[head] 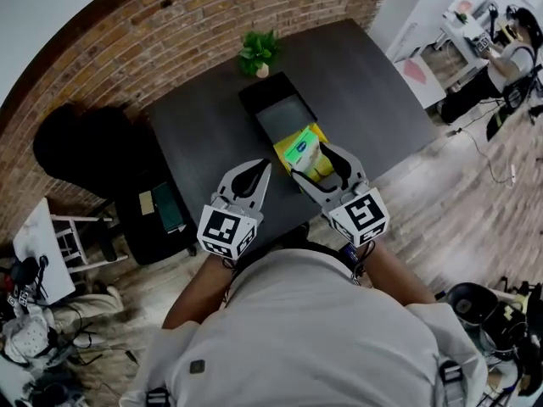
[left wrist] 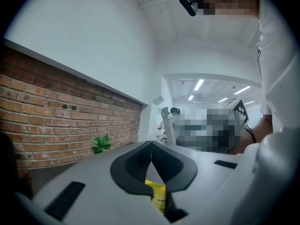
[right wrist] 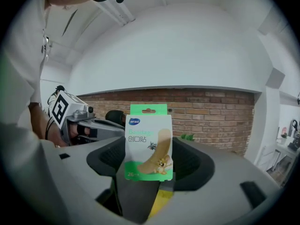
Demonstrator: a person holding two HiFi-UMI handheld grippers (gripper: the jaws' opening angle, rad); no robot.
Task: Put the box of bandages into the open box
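Observation:
The bandage box (right wrist: 149,142) is white and green with a plaster pictured on it. It stands upright between the jaws of my right gripper (right wrist: 149,172), which is shut on its lower part. In the head view the bandage box (head: 299,149) and right gripper (head: 310,159) are held just short of the near end of the open black box (head: 284,108) on the dark table (head: 204,134). A yellow object (head: 320,166) shows under the bandage box. My left gripper (head: 261,168) is beside it on the left, jaws together with nothing in them (left wrist: 151,154).
A small potted plant (head: 259,53) stands behind the open box by the brick wall. Left of the table are a dark bag (head: 81,147), a black case (head: 157,214) and a white stool (head: 59,236). A person (head: 509,58) sits at far right.

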